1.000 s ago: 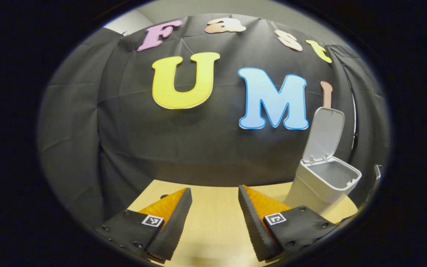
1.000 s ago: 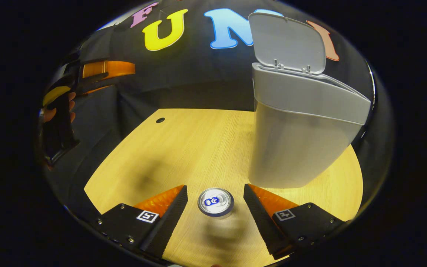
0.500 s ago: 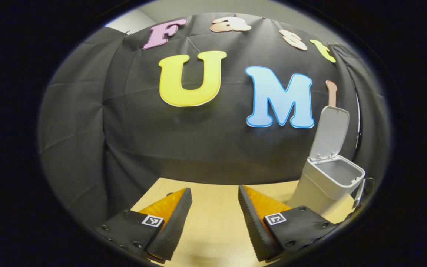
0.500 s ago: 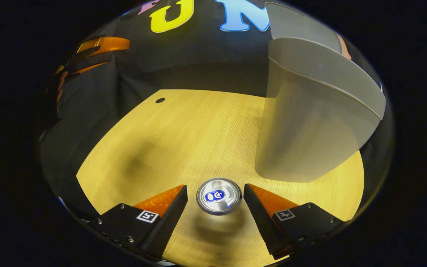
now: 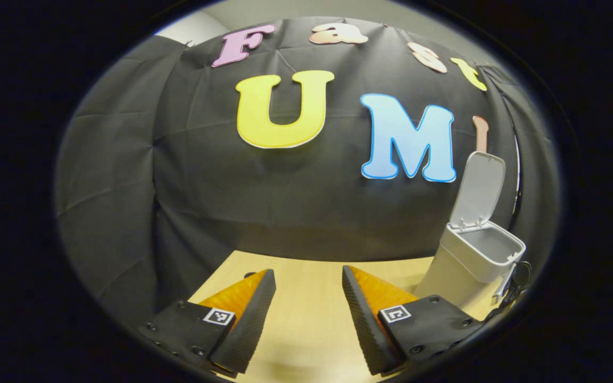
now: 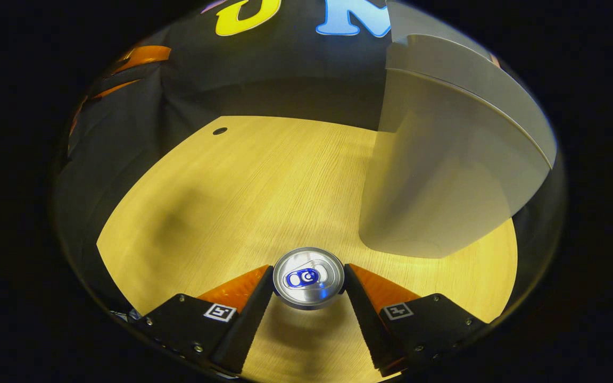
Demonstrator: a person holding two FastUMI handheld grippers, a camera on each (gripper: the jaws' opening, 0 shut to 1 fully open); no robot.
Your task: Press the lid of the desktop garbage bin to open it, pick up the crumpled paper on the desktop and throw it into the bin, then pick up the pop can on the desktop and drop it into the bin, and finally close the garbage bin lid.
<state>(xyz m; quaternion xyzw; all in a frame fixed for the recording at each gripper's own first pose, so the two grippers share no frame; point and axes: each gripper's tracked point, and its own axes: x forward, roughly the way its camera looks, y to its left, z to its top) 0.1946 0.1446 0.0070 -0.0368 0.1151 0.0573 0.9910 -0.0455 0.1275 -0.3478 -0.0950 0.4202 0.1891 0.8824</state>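
Your right gripper [image 6: 308,284] has its two wedge-shaped fingers closed in against the can [image 6: 308,276], one ribbed pad touching each side of the round metal body, so it is clamped between them; you look straight down on its shiny silver top with the pull tab. The can stands upright on the table [image 6: 264,181], a pale wood-grain surface with a curved edge and a small dark round hole [image 6: 220,131] near its far left. Just beyond the can to the right rises the bin [image 6: 434,181], a smooth matte grey plastic box with rounded corners, near the can but apart from it. Your left gripper [image 5: 306,298] is held above the table [image 5: 306,319] with its fingers spread wide and nothing between them; their inner pads are finely ridged. From there the bin [image 5: 466,266] stands at the right, its flat rounded lid [image 5: 478,186] tipped up on its hinges and the hollow grey inside open to view, against the creased black cloth wall [image 5: 205,186]
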